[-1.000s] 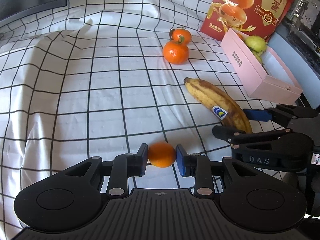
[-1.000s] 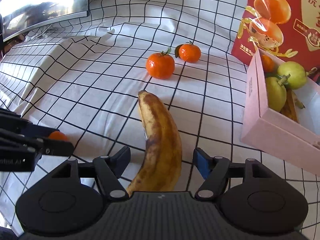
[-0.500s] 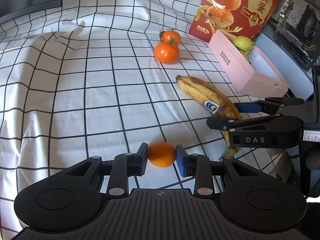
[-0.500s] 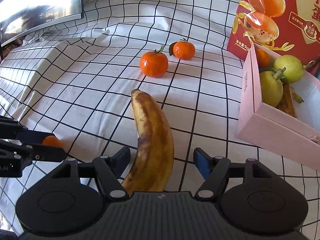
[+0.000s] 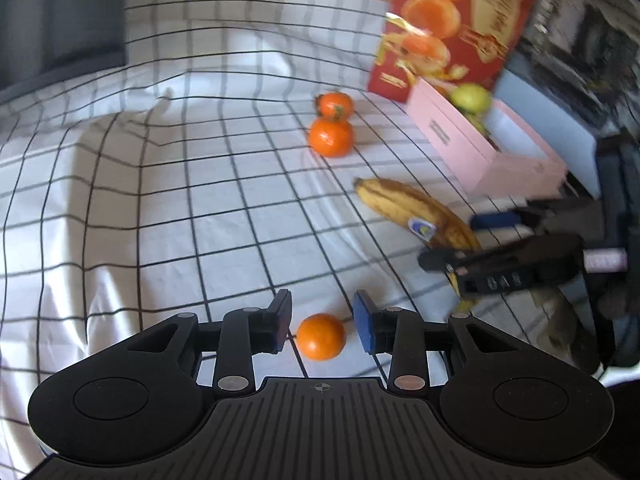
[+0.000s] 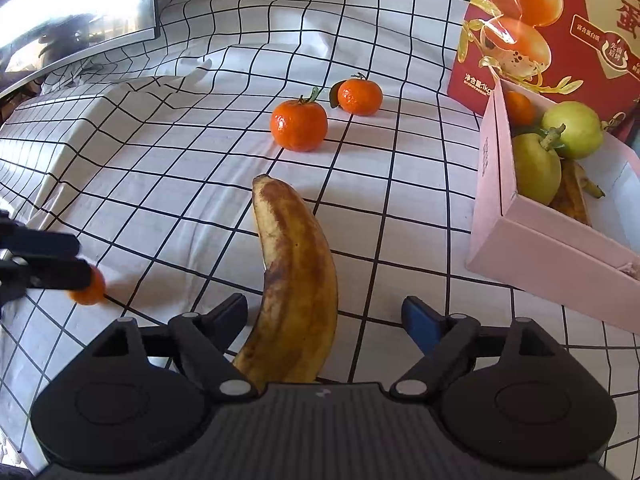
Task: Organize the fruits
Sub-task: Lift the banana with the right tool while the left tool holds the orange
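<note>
A small orange (image 5: 321, 336) lies on the checked cloth between the open jaws of my left gripper (image 5: 322, 325), touching neither pad. It also shows at the left of the right wrist view (image 6: 89, 289). A brown-spotted banana (image 6: 295, 276) lies on the cloth between the open jaws of my right gripper (image 6: 324, 320), pads apart from it; the banana also shows in the left wrist view (image 5: 416, 216). Two mandarins (image 6: 299, 125) (image 6: 359, 96) sit farther back. A pink box (image 6: 532, 240) at the right holds green fruit (image 6: 534, 168), a banana and an orange.
A red carton (image 6: 560, 24) printed with oranges stands behind the pink box. A white cloth (image 6: 160, 168) with black grid lines covers the surface and has folds at the back left. A dark monitor (image 5: 60, 20) stands at the far left.
My left gripper has opened and let go of the small orange, which now rests on the cloth. The left view has pulled back and tilted. The right gripper stays open around the banana.
</note>
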`<action>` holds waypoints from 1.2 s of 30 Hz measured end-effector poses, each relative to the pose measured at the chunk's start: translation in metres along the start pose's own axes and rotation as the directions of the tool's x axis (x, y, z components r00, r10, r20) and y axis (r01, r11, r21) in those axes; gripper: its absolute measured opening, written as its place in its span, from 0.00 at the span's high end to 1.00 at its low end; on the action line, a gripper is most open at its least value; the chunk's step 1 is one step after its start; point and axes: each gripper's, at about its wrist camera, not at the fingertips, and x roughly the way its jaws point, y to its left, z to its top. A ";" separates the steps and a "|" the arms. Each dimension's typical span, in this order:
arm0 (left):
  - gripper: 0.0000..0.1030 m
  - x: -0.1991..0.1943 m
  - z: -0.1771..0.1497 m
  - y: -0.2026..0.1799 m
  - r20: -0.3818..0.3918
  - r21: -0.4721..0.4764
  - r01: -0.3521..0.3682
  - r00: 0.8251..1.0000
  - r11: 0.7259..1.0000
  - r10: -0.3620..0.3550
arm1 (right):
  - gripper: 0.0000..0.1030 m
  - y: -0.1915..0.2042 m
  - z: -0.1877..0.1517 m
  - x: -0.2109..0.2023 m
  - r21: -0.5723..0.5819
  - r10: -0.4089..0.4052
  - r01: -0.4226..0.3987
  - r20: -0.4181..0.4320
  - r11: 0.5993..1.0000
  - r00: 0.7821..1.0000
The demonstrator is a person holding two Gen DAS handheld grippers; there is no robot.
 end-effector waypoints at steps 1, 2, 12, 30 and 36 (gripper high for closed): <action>0.63 0.000 -0.001 -0.004 -0.012 0.028 -0.007 1.000 1.000 0.008 | 0.17 0.000 0.000 0.000 0.000 0.000 0.000 0.001 1.000 1.000; 0.63 0.002 -0.002 -0.009 -0.021 0.058 -0.016 1.000 0.998 0.017 | 0.16 0.000 0.000 0.000 -0.001 0.001 -0.001 0.002 1.000 1.000; 0.61 0.011 -0.029 -0.019 -0.057 0.091 -0.005 0.998 0.996 0.010 | 0.16 -0.001 -0.002 -0.001 -0.006 0.008 -0.008 0.008 1.000 1.000; 0.66 0.007 -0.030 -0.009 -0.067 -0.044 0.066 0.995 0.997 -0.069 | 0.16 0.004 -0.001 -0.002 -0.020 -0.010 0.010 0.018 1.000 1.000; 0.66 0.007 -0.030 -0.013 -0.072 -0.066 0.050 0.996 0.997 -0.054 | 0.51 0.017 0.004 -0.004 -0.066 0.025 -0.022 0.044 0.998 0.999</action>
